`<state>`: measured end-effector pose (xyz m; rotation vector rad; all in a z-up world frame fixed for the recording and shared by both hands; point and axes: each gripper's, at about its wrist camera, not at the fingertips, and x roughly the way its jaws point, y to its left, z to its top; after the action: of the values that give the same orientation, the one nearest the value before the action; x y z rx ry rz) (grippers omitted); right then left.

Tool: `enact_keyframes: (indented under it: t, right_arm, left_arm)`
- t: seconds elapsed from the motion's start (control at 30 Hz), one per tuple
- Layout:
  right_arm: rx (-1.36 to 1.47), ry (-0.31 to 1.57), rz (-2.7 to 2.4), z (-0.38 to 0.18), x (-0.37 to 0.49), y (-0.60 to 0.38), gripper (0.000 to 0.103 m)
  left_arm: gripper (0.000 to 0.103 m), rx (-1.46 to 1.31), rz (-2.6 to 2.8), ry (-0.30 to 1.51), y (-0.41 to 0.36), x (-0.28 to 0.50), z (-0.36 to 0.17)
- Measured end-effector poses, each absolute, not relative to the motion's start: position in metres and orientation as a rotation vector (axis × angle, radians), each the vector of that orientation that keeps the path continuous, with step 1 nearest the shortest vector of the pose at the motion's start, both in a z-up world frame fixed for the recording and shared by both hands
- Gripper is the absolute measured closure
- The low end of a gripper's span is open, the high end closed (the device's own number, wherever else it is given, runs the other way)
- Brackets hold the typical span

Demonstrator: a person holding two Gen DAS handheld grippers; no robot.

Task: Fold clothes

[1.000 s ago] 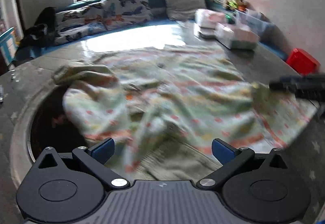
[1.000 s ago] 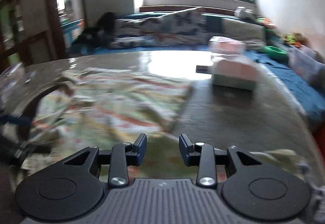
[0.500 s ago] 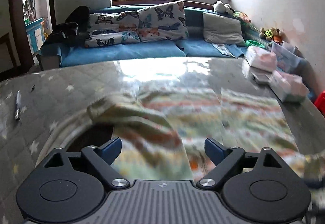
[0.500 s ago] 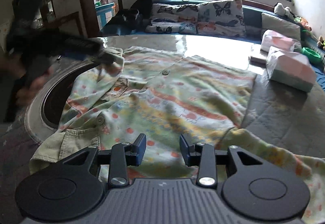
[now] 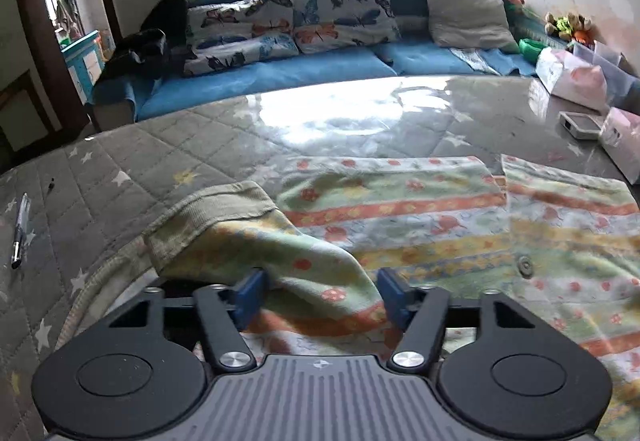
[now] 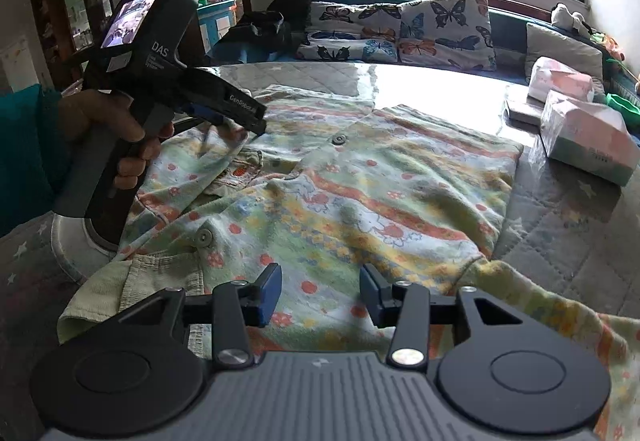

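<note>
While the floral shirt (image 6: pixel 360 197) lies spread face-up over the quilted, star-printed counter (image 5: pixel 168 149), the left gripper (image 5: pixel 320 289) hangs low over its sleeve (image 5: pixel 256 237), whose ribbed green cuff points toward the sofa. Its blue fingers (image 5: pixel 250 291) have just been closing and now stand on either side of a raised fold of the sleeve, cloth between them; whether the pads already press the fabric I cannot tell. From the right wrist view, a hand (image 6: pixel 116 137) in a teal sleeve grips that tool's handle at the shirt's far left edge, its tip down in the bunched fabric. The right gripper (image 6: pixel 320 293) hovers over the near hem of the shirt, beside a green ribbed band, its fingers (image 6: pixel 270 291) parted after just opening a little, with patterned cloth lying below the gap and nothing pinched. A pen (image 5: pixel 18 229) lies on the counter well to the left of the shirt. Tissue packs (image 6: pixel 588 141) sit near the shirt's right edge, and butterfly cushions (image 5: pixel 344 9) lean on the blue sofa (image 5: pixel 280 73) beyond.
</note>
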<state>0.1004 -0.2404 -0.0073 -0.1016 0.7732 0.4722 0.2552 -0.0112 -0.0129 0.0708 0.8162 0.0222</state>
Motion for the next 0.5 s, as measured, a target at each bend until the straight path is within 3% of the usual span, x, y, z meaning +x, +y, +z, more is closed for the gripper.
enact_keyframes:
  t: [0.07, 0.17, 0.27, 0.5]
  right_arm:
    - [-0.103, 0.767, 0.475, -0.006, 0.1, -0.239, 0.059]
    - [-0.104, 0.758, 0.48, -0.004, 0.098, -0.236, 0.058]
    - [-0.109, 0.748, 0.488, -0.001, 0.095, -0.233, 0.058]
    - [-0.122, 0.727, 0.515, 0.007, 0.092, -0.222, 0.058]
  left_arm:
    - [0.068, 0.053, 0.028, 0.805, -0.006, 0.252, -0.01]
    - [0.084, 0.016, 0.037, 0.787, 0.003, 0.248, -0.004]
    - [0.09, -0.01, 0.044, 0.759, 0.012, 0.238, 0.004]
    - [0.093, -0.045, 0.08, 0.685, 0.036, 0.211, 0.027]
